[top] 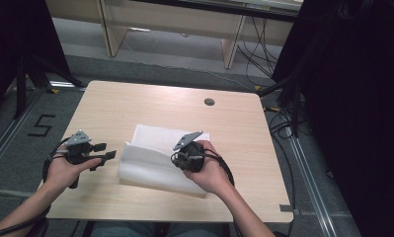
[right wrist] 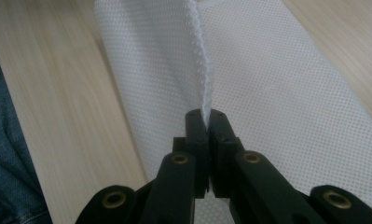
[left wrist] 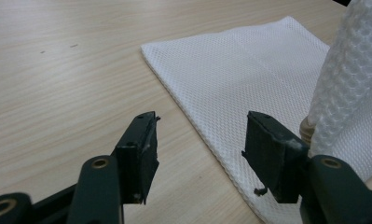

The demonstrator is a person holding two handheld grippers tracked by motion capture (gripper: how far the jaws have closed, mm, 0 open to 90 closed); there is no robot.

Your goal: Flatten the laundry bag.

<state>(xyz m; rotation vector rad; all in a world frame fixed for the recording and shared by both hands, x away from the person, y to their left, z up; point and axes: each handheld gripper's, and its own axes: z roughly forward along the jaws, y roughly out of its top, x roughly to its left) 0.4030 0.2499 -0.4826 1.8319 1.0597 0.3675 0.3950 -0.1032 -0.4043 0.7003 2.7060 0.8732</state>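
Pinching white cloth (right wrist: 277,88), right hand-held gripper (right wrist: 206,116) tilted down

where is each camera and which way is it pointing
High view: above the person's side, facing forward and down on the table; both forearms, left gripper and right gripper show.
Left gripper view: rides the left gripper, looking along its open jaws over the table toward the white cloth.
Right gripper view: rides the right gripper, looking down at the cloth edge pinched between its jaws.
All three share the white cloth.
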